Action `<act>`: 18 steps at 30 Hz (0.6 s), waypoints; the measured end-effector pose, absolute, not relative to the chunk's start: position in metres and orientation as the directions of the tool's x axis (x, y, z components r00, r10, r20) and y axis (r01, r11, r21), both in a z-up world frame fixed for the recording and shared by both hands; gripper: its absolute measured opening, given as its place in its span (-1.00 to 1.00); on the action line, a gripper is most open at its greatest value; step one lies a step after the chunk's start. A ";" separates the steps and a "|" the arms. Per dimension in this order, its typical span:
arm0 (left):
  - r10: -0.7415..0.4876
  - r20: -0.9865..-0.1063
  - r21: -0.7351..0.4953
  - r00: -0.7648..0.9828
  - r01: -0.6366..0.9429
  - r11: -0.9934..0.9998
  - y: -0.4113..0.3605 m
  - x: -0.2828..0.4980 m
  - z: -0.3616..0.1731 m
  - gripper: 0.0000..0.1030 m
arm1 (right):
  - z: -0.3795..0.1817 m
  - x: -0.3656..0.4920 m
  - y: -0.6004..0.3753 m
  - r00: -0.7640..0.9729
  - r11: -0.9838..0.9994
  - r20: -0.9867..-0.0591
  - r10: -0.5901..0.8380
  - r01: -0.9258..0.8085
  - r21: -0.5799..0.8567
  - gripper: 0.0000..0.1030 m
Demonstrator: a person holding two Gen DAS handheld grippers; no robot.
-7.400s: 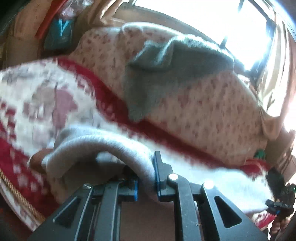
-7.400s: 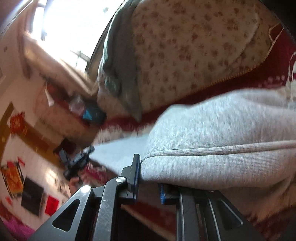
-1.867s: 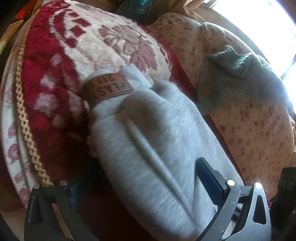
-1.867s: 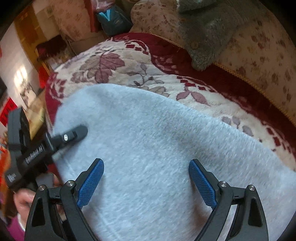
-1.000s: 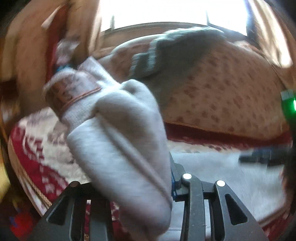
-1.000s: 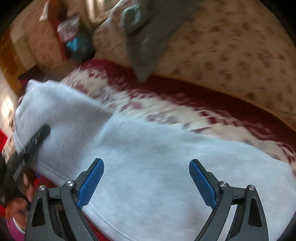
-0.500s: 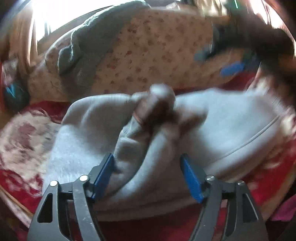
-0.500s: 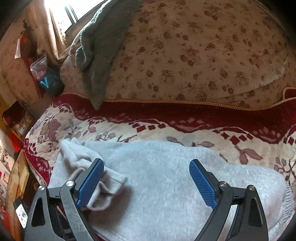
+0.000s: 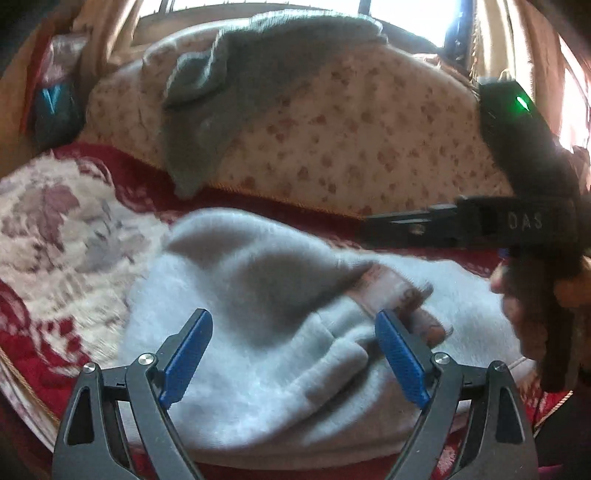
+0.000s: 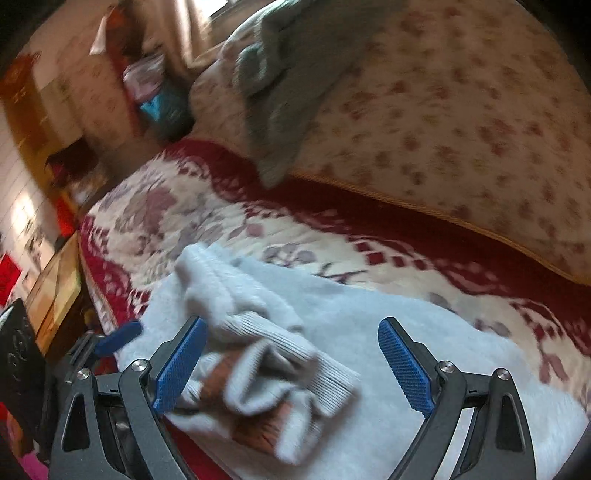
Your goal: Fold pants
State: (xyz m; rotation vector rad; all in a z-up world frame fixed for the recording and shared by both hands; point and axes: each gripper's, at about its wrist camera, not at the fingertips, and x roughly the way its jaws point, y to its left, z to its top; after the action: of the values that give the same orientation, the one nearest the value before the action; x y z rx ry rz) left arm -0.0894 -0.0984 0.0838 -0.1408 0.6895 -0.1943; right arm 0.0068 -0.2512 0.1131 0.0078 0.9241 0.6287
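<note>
Light grey sweatpants (image 9: 266, 332) lie folded over on a red and cream floral sofa cover (image 9: 55, 229). Their ribbed cuffs with a brown patch (image 9: 384, 288) lie bunched on top. My left gripper (image 9: 293, 354) is open and empty just above the folded pants. My right gripper (image 10: 291, 365) is open and empty over the cuffs (image 10: 273, 373), and its black body also shows at the right of the left wrist view (image 9: 517, 221). The pants fill the lower part of the right wrist view (image 10: 406, 332).
A floral back cushion (image 9: 351, 147) stands behind the pants with a grey-green knitted garment (image 9: 236, 92) draped over it. A blue bag (image 10: 162, 103) sits at the far end of the sofa. A window (image 9: 406, 11) is behind. The sofa's front edge is at the lower left (image 10: 92, 280).
My left gripper has let go of the cuff end, which now lies on the folded pants, and has drawn back a little. My right gripper stays open and has swung to face the cuffs.
</note>
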 end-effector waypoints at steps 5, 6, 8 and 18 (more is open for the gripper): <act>-0.257 -0.644 -0.196 0.721 0.169 0.966 -0.106 -0.092 0.062 0.73 | 0.087 0.032 -0.221 0.437 0.826 -0.815 0.381 -0.557 0.086 0.85; -0.253 -0.644 -0.178 0.722 0.180 0.967 -0.109 -0.094 0.058 0.73 | 0.084 0.035 -0.220 0.459 0.833 -0.811 0.362 -0.550 0.060 0.85; -0.249 -0.646 -0.158 0.722 0.193 0.968 -0.114 -0.096 0.052 0.73 | 0.075 0.046 -0.220 0.472 0.849 -0.811 0.344 -0.526 0.054 0.85; -0.273 -0.577 -0.183 0.770 0.204 0.962 -0.105 -0.118 0.066 0.74 | 0.061 0.042 -0.229 0.457 0.869 -0.803 0.383 -0.473 0.145 0.96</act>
State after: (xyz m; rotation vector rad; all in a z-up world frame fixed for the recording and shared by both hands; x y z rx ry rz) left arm -0.1181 -0.1054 0.0658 -0.1122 0.6424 -0.2595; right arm 0.0419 -0.2289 0.0608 -0.1041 0.9609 0.5284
